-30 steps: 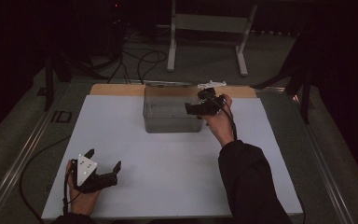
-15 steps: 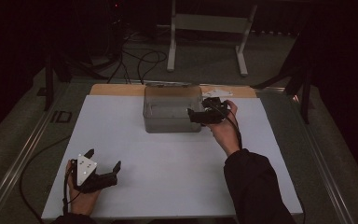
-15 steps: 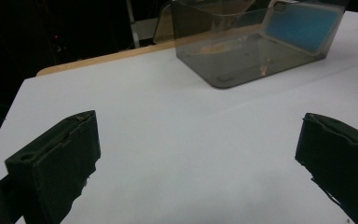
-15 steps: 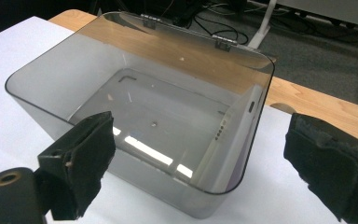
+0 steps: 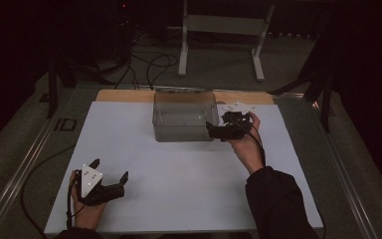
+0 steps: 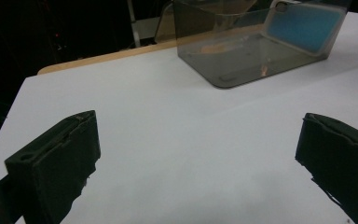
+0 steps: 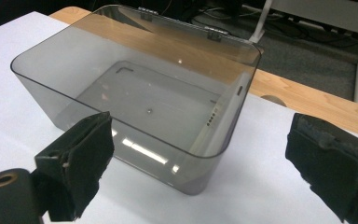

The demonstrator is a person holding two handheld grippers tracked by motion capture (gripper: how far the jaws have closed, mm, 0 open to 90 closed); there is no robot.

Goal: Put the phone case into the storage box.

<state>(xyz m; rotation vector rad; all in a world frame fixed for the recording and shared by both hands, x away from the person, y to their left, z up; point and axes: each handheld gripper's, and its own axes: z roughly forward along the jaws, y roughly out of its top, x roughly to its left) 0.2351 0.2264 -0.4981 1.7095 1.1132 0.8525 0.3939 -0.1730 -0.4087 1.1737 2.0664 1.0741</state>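
Note:
A smoky transparent box (image 5: 183, 117) stands open-topped and empty at the back middle of the white table (image 5: 189, 174). My right gripper (image 5: 212, 130) is held at the box's right front corner, jaws open and pointing left at it. In the right gripper view the box (image 7: 140, 88) lies just beyond the open right gripper (image 7: 205, 140), with nothing between the jaws. My left gripper (image 5: 110, 169) rests open near the table's front left, far from the box. The left gripper view looks past the empty, open left gripper (image 6: 196, 140) at the box (image 6: 247, 56).
Small white pieces (image 5: 236, 106) lie on the table right of the box, behind my right hand. A wooden strip (image 5: 122, 95) runs along the table's back edge. Beyond it stand a metal frame (image 5: 221, 25) and floor cables (image 5: 144, 62). A blue patch (image 6: 303, 23) shows through the box.
My right gripper has come down and toward me along the box's right side, still open. The left gripper has not moved.

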